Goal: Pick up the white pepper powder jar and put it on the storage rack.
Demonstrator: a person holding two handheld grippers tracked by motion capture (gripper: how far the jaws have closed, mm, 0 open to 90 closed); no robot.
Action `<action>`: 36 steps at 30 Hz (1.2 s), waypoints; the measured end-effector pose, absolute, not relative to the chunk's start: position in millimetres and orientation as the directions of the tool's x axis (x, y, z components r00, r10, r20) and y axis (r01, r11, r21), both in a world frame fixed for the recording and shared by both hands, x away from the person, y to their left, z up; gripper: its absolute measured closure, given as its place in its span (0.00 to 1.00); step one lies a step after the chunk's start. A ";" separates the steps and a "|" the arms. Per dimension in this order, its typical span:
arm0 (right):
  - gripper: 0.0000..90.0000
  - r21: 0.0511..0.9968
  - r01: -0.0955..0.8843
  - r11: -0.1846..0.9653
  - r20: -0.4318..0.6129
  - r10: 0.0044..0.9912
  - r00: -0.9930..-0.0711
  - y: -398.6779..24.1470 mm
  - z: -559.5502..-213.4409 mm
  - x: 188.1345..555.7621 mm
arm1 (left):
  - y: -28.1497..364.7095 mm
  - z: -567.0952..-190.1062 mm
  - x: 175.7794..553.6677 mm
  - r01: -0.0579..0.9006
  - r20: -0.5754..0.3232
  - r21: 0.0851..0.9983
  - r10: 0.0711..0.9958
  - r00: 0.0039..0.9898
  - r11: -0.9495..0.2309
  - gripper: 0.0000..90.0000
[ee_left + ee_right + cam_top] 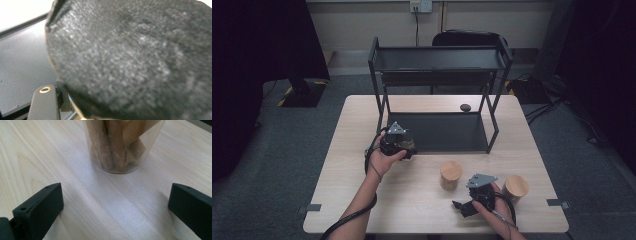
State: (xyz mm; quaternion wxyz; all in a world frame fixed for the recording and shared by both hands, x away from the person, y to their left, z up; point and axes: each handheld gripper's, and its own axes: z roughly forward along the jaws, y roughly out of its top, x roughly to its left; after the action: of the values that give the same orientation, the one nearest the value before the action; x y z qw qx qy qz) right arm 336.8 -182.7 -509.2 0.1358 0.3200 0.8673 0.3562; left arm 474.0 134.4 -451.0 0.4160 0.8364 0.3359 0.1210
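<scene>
On the light wooden bench (362,200) stands a black two-tier metal rack (439,60), its lower shelf (447,132) resting flat on the bench top. The left claw (398,142) sits at the front left corner of that lower shelf, held in the person's left hand (382,161). In the left gripper view, a dark, grainy-textured object (135,60) fills the space right in front of the camera, blurred by closeness; what it is cannot be told. The left claw is clamped together on this dark object, with one black jaw visible at the lower left and the grey shelf surface behind it.

The right claw (464,206) lies low near the front edge of the bench, held in the right hand (497,212), and its jaws stand wide apart with nothing between them. In the right gripper view, bare wood grain lies between the two jaws, and just beyond them stands a clear jar (123,145) holding brown cinnamon-like sticks. From the high view, this wooden-lidded jar (450,175) stands on the bench just beside the right claw, toward the rack. A second wooden-lidded jar (516,187) stands to the right of the right hand. A small dark pebble-like item (465,107) lies on the bench behind the rack's lower shelf.
</scene>
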 end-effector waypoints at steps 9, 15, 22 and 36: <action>0.00 0.705 0.458 0.542 -0.008 0.651 -0.759 -182.8 -509.2 336.8 | 129.8 -448.5 481.5 0.467 -0.086 0.780 0.669 0.738 -0.415 0.34; 0.00 0.705 0.458 0.542 -0.008 0.651 -0.759 -182.8 -509.2 336.8 | 128.7 -447.6 487.0 0.476 -0.094 0.782 0.678 0.729 -0.403 0.34; 0.00 0.705 0.458 0.541 -0.008 0.652 -0.758 -182.7 -509.2 336.8 | 128.6 -444.4 490.9 0.473 -0.078 0.779 0.684 0.725 -0.412 0.34; 0.00 0.705 0.458 0.541 -0.008 0.652 -0.758 -182.7 -509.2 336.8 | 124.4 -444.4 497.9 0.486 -0.096 0.787 0.701 0.706 -0.381 0.34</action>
State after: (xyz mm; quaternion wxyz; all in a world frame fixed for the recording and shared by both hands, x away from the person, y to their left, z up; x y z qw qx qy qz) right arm 336.8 -182.7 -509.2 0.1358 0.3200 0.8673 0.3562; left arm 497.9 124.4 -444.4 0.4228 0.8212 0.3614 0.1275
